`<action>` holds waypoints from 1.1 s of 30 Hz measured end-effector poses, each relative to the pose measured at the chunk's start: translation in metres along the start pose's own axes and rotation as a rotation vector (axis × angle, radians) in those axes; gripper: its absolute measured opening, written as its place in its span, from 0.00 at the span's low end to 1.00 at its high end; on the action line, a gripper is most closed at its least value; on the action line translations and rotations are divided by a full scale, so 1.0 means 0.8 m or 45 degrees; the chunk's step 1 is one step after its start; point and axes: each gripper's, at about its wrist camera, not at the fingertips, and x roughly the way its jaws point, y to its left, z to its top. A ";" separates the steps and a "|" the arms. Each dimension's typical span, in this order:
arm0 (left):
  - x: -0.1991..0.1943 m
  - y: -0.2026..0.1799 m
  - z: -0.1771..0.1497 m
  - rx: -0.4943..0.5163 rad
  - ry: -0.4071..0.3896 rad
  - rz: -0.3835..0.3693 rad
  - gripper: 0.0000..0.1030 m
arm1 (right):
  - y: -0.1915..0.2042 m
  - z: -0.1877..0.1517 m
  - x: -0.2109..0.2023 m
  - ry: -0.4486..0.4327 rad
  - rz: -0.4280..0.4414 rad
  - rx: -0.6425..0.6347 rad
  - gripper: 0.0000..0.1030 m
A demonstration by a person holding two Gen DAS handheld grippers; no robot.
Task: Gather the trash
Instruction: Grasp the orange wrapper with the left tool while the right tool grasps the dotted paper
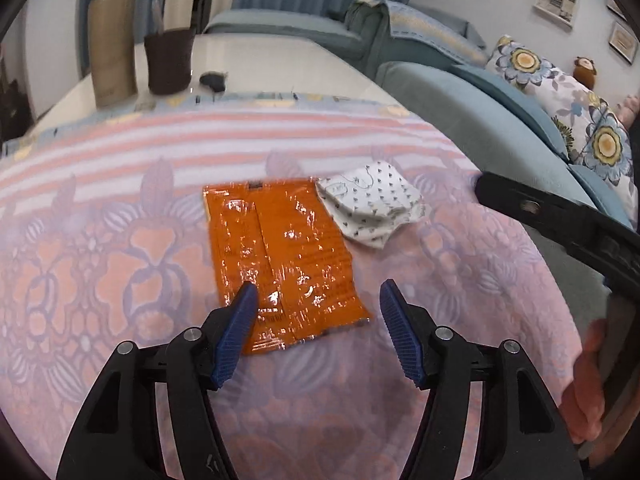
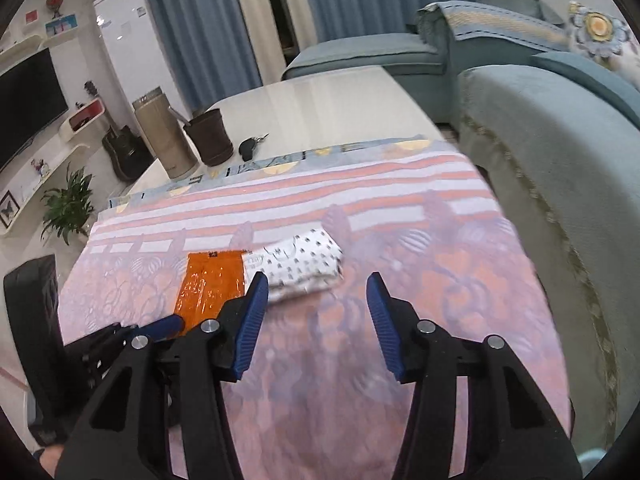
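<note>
A shiny orange wrapper (image 1: 280,256) lies flat on the pink flowered cloth (image 1: 100,272). A crumpled white patterned packet (image 1: 370,208) lies at its far right corner. My left gripper (image 1: 318,294) is open and empty, just above the wrapper's near edge. In the right wrist view the wrapper (image 2: 210,286) and the white packet (image 2: 302,262) lie ahead. My right gripper (image 2: 318,286) is open and empty, just short of the packet. The left gripper (image 2: 160,326) shows low at the left there; part of the right gripper's body (image 1: 560,224) shows in the left wrist view.
A tan tumbler (image 1: 110,44), a dark cup (image 1: 168,60) and a black key fob (image 1: 214,80) stand on the white table (image 1: 280,60) beyond the cloth. A grey-blue sofa (image 2: 560,160) runs along the right. A black bin (image 2: 32,312) stands at the left.
</note>
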 end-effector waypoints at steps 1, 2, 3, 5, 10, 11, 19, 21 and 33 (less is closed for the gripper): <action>0.002 -0.001 0.001 0.007 0.010 0.003 0.70 | 0.004 0.004 0.010 0.006 0.014 -0.016 0.46; 0.004 -0.006 0.002 0.034 0.022 0.025 0.72 | 0.009 0.007 0.020 0.014 0.029 -0.034 0.46; 0.006 -0.012 0.002 0.058 0.029 0.050 0.73 | 0.012 0.009 0.030 0.027 0.045 -0.047 0.46; 0.013 -0.017 0.002 0.089 0.037 0.091 0.73 | 0.017 0.014 0.049 0.058 0.069 -0.047 0.46; 0.016 -0.017 -0.001 0.100 0.040 0.181 0.61 | 0.008 0.016 0.076 0.105 0.102 0.002 0.46; 0.017 -0.017 -0.002 0.108 0.042 0.199 0.59 | 0.003 0.016 0.076 0.100 0.122 0.029 0.47; 0.007 0.011 -0.002 -0.007 -0.001 0.119 0.16 | 0.002 0.015 0.077 0.102 0.074 0.019 0.63; 0.004 0.022 -0.004 -0.068 -0.011 0.035 0.12 | 0.010 0.014 0.079 0.106 0.052 -0.021 0.68; -0.026 0.060 -0.014 -0.282 -0.172 -0.104 0.06 | 0.045 0.006 0.111 0.212 -0.131 -0.203 0.34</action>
